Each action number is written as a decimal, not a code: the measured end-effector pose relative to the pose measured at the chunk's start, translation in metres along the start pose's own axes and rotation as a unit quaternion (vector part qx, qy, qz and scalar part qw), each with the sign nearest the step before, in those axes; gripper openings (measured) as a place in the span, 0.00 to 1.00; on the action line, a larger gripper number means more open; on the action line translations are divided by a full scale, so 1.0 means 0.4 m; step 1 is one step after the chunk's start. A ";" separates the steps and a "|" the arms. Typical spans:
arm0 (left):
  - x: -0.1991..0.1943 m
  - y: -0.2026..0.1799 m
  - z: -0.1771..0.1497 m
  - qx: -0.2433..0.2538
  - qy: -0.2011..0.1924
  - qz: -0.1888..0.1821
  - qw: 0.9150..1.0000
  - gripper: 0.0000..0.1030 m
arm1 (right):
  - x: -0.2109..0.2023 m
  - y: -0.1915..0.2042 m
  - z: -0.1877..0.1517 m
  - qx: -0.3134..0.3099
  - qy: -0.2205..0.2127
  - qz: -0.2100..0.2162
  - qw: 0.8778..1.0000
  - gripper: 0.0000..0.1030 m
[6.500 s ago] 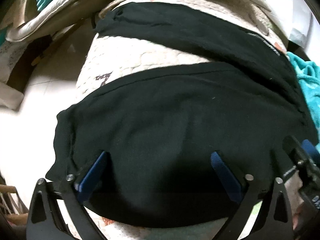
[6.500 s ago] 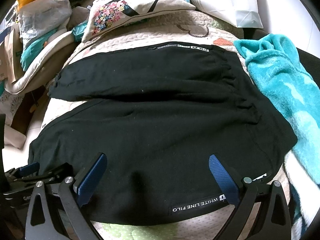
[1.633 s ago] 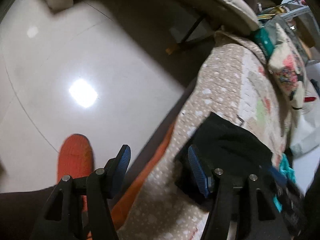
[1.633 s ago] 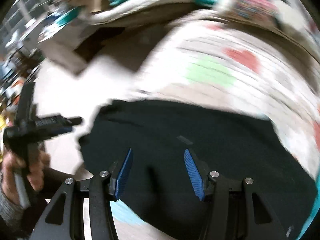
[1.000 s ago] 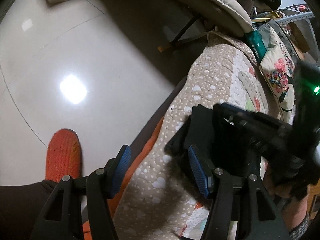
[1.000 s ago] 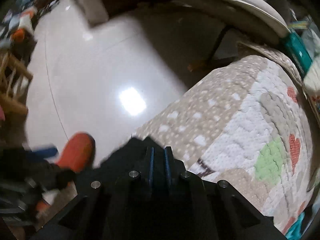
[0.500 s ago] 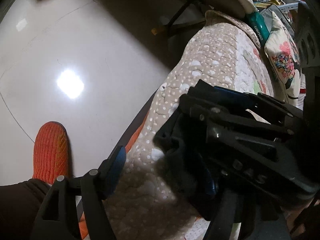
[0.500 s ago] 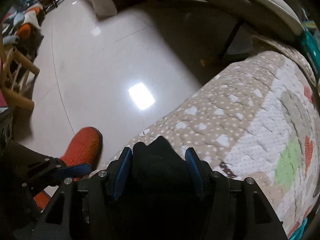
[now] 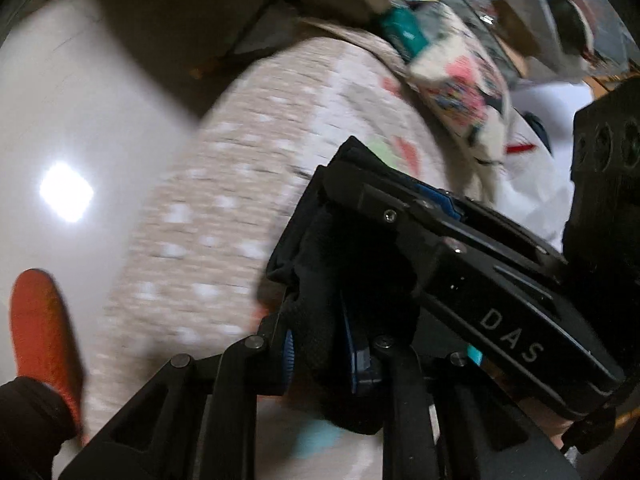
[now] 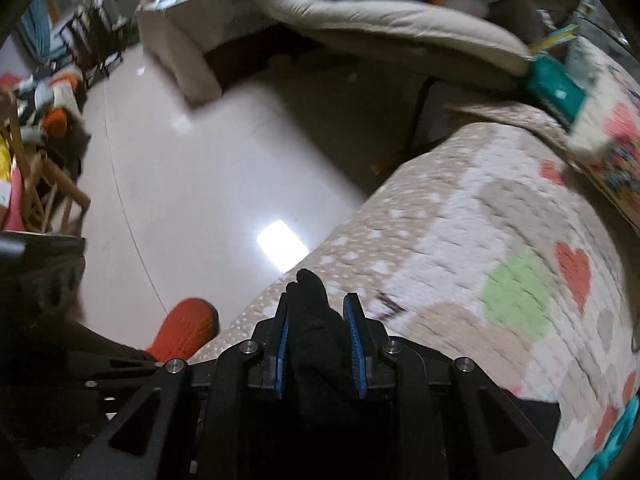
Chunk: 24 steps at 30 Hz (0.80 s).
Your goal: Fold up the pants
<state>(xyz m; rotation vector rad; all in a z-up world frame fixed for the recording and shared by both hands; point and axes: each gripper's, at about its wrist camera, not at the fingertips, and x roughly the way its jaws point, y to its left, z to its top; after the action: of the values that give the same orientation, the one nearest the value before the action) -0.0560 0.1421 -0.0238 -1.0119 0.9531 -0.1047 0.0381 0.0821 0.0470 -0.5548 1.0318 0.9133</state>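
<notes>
The black pants (image 9: 320,280) are bunched at the edge of the heart-patterned quilt (image 9: 208,240). My left gripper (image 9: 318,356) is closing, and a thick fold of the black cloth fills the gap between its blue pads. The black housing of the right gripper (image 9: 500,300) crosses just above it. In the right wrist view, my right gripper (image 10: 318,340) is closing too. A wad of the pants (image 10: 310,292) is squeezed between its pads and pokes out past the tips. Most of the pants are hidden beneath the grippers.
The quilt (image 10: 480,240) drops off to a glossy white floor (image 10: 200,180) on the left. A person's orange slipper (image 10: 186,328) stands by the edge. A floral pillow (image 9: 460,80) and a beige cushion (image 10: 380,16) lie beyond, and a wooden chair (image 10: 40,192) stands far left.
The left gripper's jaws have come together on the black cloth. The right gripper's jaws have narrowed on its wad. Both views have lifted and swung, and are blurred.
</notes>
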 end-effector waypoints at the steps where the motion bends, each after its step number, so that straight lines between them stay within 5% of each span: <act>1: 0.011 -0.022 -0.006 0.007 0.004 -0.006 1.000 0.19 | -0.031 -0.027 -0.021 0.016 -0.009 -0.002 1.000 0.26; 10: 0.172 -0.227 -0.122 0.124 0.108 -0.048 0.985 0.23 | -0.176 -0.341 -0.319 0.197 -0.043 -0.022 0.979 0.32; 15: 0.159 -0.245 -0.140 0.141 0.134 -0.080 0.978 0.39 | -0.232 -0.498 -0.518 0.316 -0.002 -0.150 0.937 0.38; 17: 0.133 -0.232 -0.123 0.138 0.117 -0.081 0.980 0.41 | -0.285 -0.509 -0.537 0.340 -0.023 -0.178 0.923 0.40; 20: 0.123 -0.208 -0.091 0.125 0.092 -0.049 0.987 0.42 | -0.320 -0.453 -0.499 0.329 -0.068 -0.130 0.933 0.40; 24: 0.136 -0.175 -0.080 0.111 0.082 -0.004 0.990 0.42 | -0.255 -0.364 -0.444 0.315 -0.079 0.007 0.946 0.40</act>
<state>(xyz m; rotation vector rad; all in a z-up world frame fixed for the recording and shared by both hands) -0.0222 0.0552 -0.0108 -0.8101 1.0608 -0.2986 0.0545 -0.1683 0.0599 0.0623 1.1087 0.5776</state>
